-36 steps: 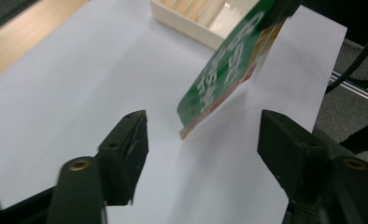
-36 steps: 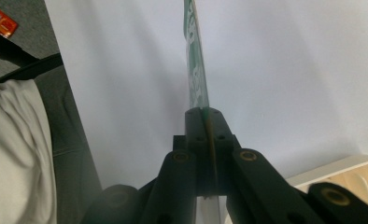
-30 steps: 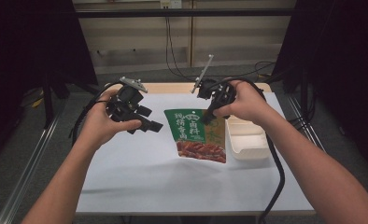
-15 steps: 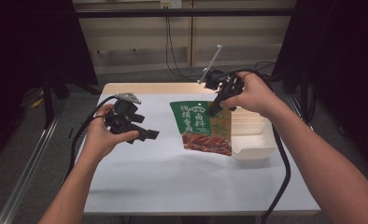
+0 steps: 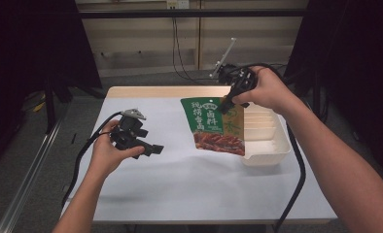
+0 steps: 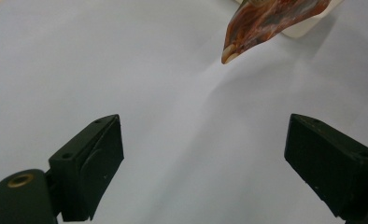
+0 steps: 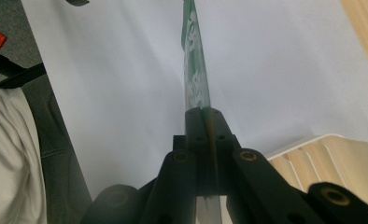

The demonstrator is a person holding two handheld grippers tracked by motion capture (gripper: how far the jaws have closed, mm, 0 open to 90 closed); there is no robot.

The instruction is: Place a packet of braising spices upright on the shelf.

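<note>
The right gripper (image 5: 227,105) pinches the top edge of a flat, glossy green pouch (image 5: 214,125), its black jaws pressed tight on the thin film; the pouch hangs tilted, printed with white characters above and a reddish-brown food picture below, its lower corner over the rim of a white ribbed plastic tray (image 5: 269,150); the left gripper (image 5: 150,148) hovers low over the smooth white table (image 5: 180,184), its blocky matte jaws having just been opening, now spread wide with nothing between them
</note>
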